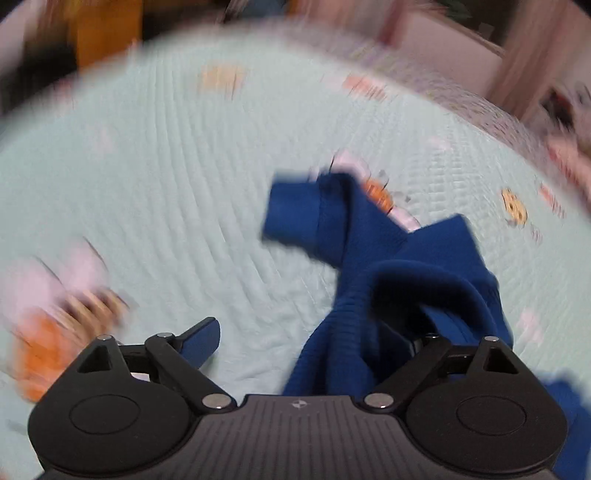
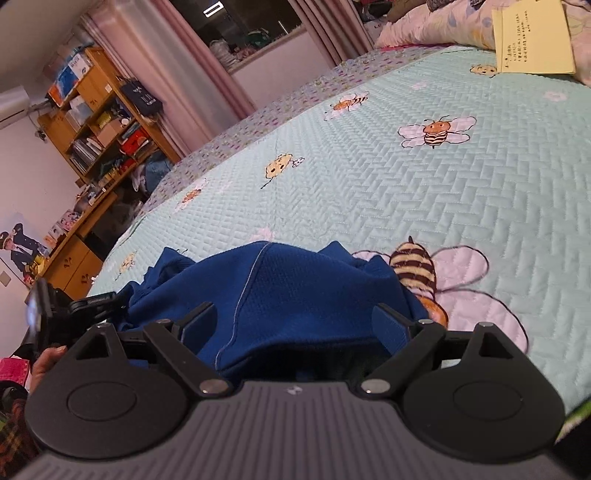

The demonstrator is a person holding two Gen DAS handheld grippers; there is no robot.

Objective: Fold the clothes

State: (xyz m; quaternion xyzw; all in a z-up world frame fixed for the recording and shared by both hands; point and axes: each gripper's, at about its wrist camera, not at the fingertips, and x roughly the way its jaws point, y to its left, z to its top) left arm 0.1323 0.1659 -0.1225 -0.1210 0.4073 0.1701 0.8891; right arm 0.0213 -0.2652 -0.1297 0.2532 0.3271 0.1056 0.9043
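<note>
A dark blue knitted garment (image 1: 373, 236) lies crumpled on the pale green bee-print quilt (image 1: 166, 177). In the blurred left wrist view, part of it rises from the bed and hangs over the right finger of my left gripper (image 1: 317, 332), hiding that finger. The left finger (image 1: 201, 341) stands bare and far from it, so the jaws are open. In the right wrist view the garment (image 2: 295, 284) is a bunched heap. My right gripper (image 2: 295, 314) stands open with a finger on each side of the heap. The other gripper (image 2: 74, 310) shows at the garment's left end, held by a hand (image 2: 46, 360).
The quilt (image 2: 406, 192) spreads far ahead and to the right. A yellow sheet of paper (image 2: 532, 37) leans against pillows (image 2: 424, 26) at the head of the bed. Wooden shelves (image 2: 99, 118) and a desk stand past the bed's left edge, beside pink curtains (image 2: 177, 62).
</note>
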